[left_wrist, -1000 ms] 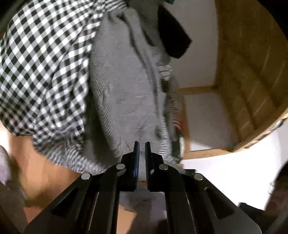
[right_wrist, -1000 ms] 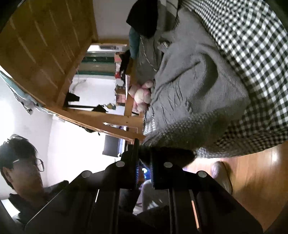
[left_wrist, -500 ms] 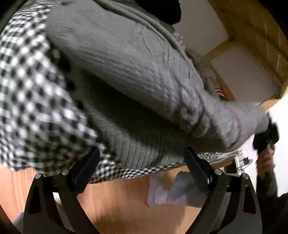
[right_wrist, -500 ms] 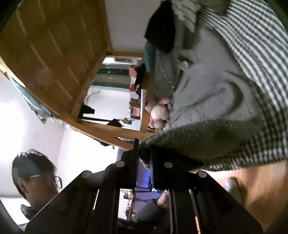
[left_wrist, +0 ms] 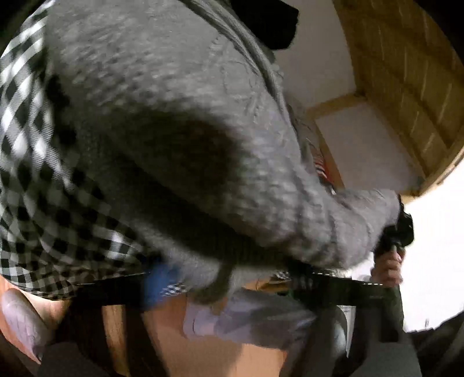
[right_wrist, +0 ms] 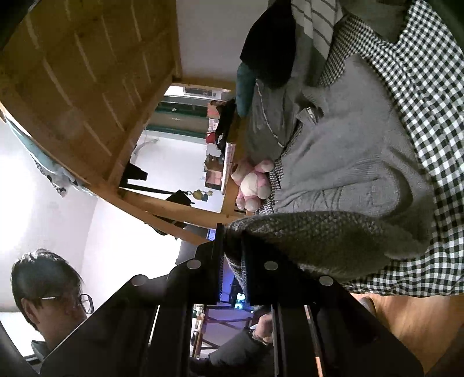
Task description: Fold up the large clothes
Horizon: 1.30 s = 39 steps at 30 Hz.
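Observation:
A grey knit sweater (left_wrist: 179, 121) lies on a black-and-white checked bedsheet (left_wrist: 26, 121) and hangs over the bed's edge. My left gripper (left_wrist: 229, 278) is open wide, its blurred jaws spread either side of the sweater's lower hem. My right gripper (right_wrist: 232, 249) is shut on a corner of the grey sweater (right_wrist: 342, 174) and lifts it off the checked sheet (right_wrist: 429, 95). That right gripper also shows far right in the left wrist view (left_wrist: 397, 229), holding the sweater's end.
A wooden bunk frame (right_wrist: 87, 87) runs overhead. A pink plush toy (right_wrist: 252, 185), a black garment (right_wrist: 269, 49) and a striped cloth (right_wrist: 316, 26) lie further along the bed. Wooden floor (right_wrist: 406, 319) is below. The person's head (right_wrist: 49, 284) is lower left.
My left gripper went from shut to wide open and moved close under the sweater's hem. My right gripper stayed shut on the sweater corner and raised it a little.

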Available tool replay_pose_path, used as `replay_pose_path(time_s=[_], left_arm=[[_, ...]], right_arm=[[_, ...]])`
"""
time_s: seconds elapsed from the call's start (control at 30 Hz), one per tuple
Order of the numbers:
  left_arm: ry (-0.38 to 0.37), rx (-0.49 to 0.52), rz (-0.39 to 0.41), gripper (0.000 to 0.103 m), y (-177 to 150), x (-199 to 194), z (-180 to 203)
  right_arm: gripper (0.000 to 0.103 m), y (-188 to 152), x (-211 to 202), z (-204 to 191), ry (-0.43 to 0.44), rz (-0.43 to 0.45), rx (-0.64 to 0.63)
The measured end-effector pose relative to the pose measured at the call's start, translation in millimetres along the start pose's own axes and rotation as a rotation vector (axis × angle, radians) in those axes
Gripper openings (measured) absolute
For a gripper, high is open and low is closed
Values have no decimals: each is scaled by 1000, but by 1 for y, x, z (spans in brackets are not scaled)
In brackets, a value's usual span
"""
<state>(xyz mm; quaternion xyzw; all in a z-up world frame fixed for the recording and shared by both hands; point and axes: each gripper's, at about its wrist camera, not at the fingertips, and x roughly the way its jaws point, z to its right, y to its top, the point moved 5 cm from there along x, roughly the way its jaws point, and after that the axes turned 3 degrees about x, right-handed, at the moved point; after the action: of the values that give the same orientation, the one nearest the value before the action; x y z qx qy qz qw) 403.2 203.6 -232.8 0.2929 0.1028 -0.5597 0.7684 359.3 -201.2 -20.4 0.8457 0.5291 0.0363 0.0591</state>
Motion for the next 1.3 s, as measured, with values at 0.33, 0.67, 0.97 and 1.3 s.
replay_pose_path(time_s=[0.33, 0.67, 0.97, 1.3], left_arm=[[-182, -79, -11, 6, 7, -56, -6], [-236, -45, 167, 5, 14, -223, 24], [-221, 4, 178, 5, 22, -243, 64], [-110, -258, 208, 5, -30, -237, 24]], right_arm=[[12, 0, -16, 27, -35, 38, 65], [12, -23, -36, 40, -105, 19, 72], [10, -46, -32, 70, -422, -191, 11], [4, -86, -41, 112, -456, -220, 117]])
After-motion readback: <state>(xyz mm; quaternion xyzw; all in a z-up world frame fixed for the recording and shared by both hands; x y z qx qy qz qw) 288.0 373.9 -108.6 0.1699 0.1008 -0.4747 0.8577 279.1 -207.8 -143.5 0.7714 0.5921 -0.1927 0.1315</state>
